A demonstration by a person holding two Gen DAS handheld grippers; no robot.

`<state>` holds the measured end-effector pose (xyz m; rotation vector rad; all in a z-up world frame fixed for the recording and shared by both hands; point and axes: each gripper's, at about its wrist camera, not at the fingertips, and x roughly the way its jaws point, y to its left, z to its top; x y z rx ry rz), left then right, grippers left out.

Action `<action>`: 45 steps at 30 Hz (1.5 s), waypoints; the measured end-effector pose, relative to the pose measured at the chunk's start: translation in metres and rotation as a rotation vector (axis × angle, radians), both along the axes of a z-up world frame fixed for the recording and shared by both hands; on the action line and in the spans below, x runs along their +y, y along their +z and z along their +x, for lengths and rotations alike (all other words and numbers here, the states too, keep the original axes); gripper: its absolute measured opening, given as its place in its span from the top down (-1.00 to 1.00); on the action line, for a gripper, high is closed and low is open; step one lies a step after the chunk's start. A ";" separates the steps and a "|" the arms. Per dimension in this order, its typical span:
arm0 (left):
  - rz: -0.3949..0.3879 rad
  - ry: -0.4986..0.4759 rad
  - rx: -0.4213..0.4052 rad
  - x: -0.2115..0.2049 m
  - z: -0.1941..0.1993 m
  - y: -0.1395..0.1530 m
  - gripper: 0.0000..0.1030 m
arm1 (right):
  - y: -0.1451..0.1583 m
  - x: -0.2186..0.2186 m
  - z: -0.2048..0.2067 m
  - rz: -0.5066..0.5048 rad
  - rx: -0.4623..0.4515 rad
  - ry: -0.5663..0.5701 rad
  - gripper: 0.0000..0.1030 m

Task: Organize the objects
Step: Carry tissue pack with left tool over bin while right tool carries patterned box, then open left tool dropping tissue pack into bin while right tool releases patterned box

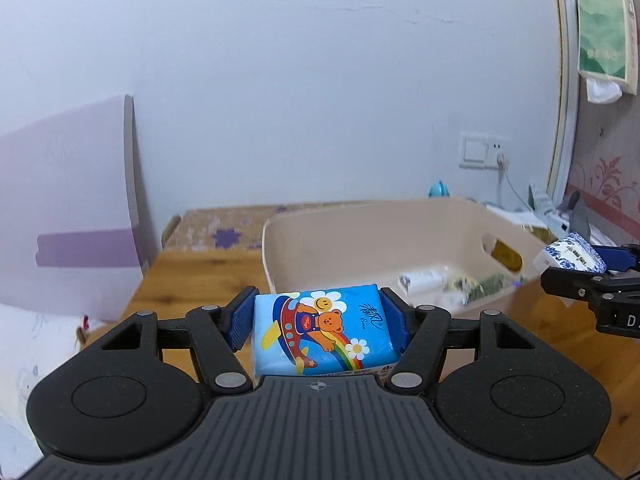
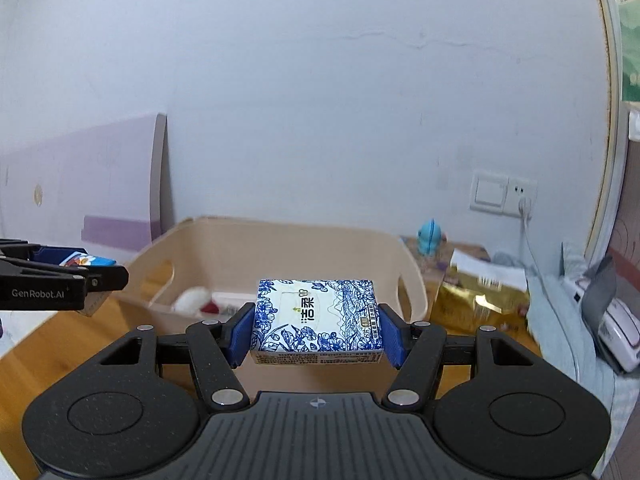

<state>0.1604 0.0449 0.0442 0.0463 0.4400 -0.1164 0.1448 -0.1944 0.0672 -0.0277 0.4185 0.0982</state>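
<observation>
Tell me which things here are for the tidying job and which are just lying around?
For the job:
left gripper, blue bear tissue pack
right gripper, blue flower tissue pack
beige bin

Just lying about:
blue toy
gold bag
hanging tissue pack

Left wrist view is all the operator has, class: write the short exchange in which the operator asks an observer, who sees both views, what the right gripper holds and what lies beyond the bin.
Operator: What is the right gripper carrying?
Observer: A blue-and-white floral tissue pack, clamped between its blue pads.
Operator: What sits right of the beige bin?
Observer: A crumpled gold foil bag, on the table beside the bin's right wall.
Operator: Anything in the bin's left end?
Observer: A white rounded object lies there, next to something red; it is too blurred to name.
</observation>
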 end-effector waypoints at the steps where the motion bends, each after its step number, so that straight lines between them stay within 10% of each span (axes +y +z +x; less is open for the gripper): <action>1: 0.003 -0.002 -0.008 -0.001 0.004 0.004 -0.28 | 0.003 -0.001 0.003 0.004 -0.007 -0.001 -0.18; 25: 0.050 -0.029 0.166 -0.039 0.137 -0.023 -0.28 | -0.015 0.001 0.112 0.043 0.129 0.018 -0.18; 45: 0.106 -0.044 0.267 -0.037 0.153 -0.036 -0.51 | -0.043 0.017 0.133 -0.050 0.264 0.039 -0.39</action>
